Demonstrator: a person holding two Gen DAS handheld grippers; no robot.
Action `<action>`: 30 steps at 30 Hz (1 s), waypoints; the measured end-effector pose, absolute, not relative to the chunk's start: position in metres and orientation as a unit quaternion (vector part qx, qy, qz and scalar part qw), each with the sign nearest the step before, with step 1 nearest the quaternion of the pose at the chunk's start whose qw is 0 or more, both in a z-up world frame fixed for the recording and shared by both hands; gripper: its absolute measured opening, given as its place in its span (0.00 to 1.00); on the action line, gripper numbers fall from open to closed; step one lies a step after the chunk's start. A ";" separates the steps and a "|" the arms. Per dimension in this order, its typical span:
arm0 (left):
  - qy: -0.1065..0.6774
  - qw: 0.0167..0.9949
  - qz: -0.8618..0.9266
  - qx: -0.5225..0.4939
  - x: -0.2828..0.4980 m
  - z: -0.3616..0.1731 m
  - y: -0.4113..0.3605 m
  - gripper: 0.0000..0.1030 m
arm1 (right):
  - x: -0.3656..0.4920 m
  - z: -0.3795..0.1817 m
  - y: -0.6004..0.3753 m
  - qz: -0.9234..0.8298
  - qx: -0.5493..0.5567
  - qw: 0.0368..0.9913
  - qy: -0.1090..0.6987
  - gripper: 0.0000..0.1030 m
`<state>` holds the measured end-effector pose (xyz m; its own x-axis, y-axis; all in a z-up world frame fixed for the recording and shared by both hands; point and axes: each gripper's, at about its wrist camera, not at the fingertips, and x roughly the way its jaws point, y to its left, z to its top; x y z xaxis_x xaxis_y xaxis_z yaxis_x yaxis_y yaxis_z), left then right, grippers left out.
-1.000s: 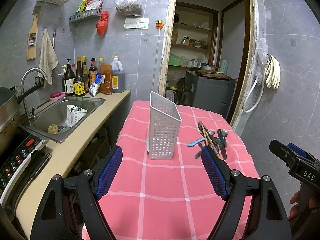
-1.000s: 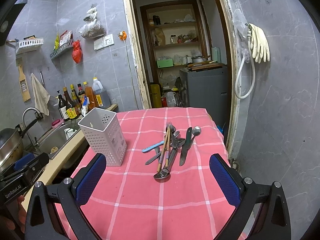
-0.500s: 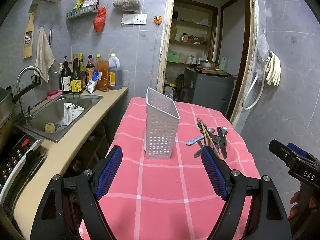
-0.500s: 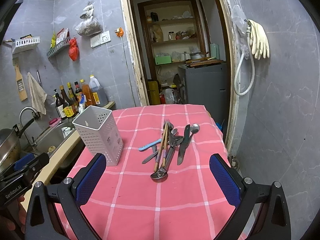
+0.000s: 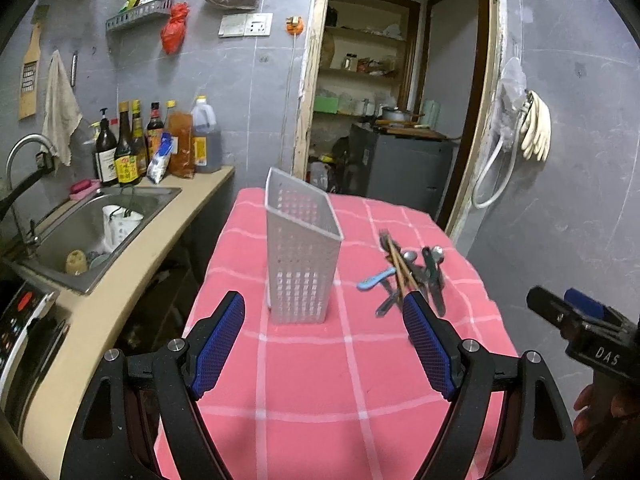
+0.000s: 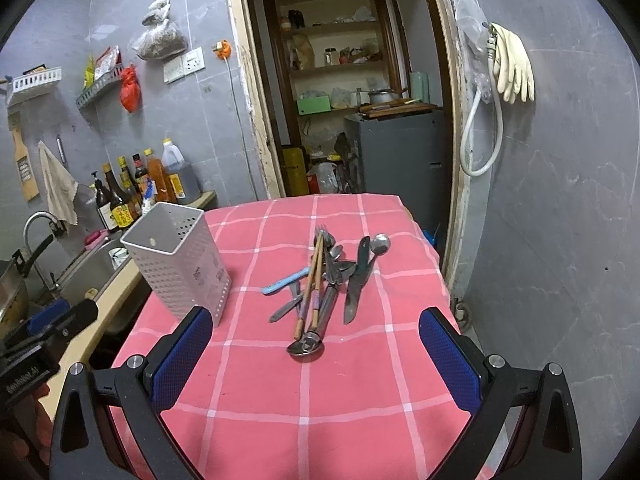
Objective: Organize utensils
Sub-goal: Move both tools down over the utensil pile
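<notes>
Utensils [image 6: 324,280] lie in a loose heap on the pink checked tablecloth [image 6: 312,380], right of the table's middle. In the heap, a pair of wooden chopsticks [image 6: 310,292] crosses over metal spoons and forks, a light blue handle [image 6: 285,280] sticks out to the left, a dark knife [image 6: 356,284] lies along the right side, and a ladle [image 6: 306,346] rests with its bowl at the near end. How many pieces are piled there is hard to count, since they overlap.

A white perforated utensil holder [image 5: 301,252] stands upright on the cloth to the left of the heap, apart from it, its open top empty as far as the right wrist view shows.

The left gripper [image 5: 324,344] hangs above the near part of the table with its blue-padded fingers [image 5: 216,344] spread wide and nothing between them; the holder sits beyond the gap. The right gripper [image 6: 316,364] is likewise spread wide and empty, with the heap lying beyond its gap. Each tool shows at the edge of the other's view.

Left of the table runs a counter with a steel sink [image 5: 104,224], and sauce bottles [image 5: 152,144] stand at its far end against the grey wall. Beyond the table, a doorway [image 6: 344,92] opens onto shelves.
</notes>
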<state>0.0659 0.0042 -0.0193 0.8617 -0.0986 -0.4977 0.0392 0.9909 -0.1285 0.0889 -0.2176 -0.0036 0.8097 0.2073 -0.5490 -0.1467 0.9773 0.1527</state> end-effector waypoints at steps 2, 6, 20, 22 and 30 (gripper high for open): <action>0.254 0.964 -0.050 -0.059 0.071 -0.015 0.006 0.74 | 0.095 -0.001 -0.222 0.091 0.055 0.949 0.297 1.00; 0.247 0.962 -0.098 -0.060 0.088 -0.006 0.007 0.74 | 0.102 0.003 -0.226 0.081 0.045 0.949 0.302 1.00; 0.299 0.920 -0.241 -0.074 0.174 0.004 -0.053 0.73 | 0.153 0.012 -0.268 0.071 0.085 0.929 0.354 0.80; 0.319 0.914 -0.238 -0.080 0.189 0.000 -0.062 0.72 | 0.165 0.009 -0.275 0.078 0.094 0.923 0.366 0.77; 0.397 0.891 -0.196 -0.100 0.269 -0.037 -0.087 0.63 | 0.236 -0.027 -0.298 0.134 0.113 0.892 0.417 0.52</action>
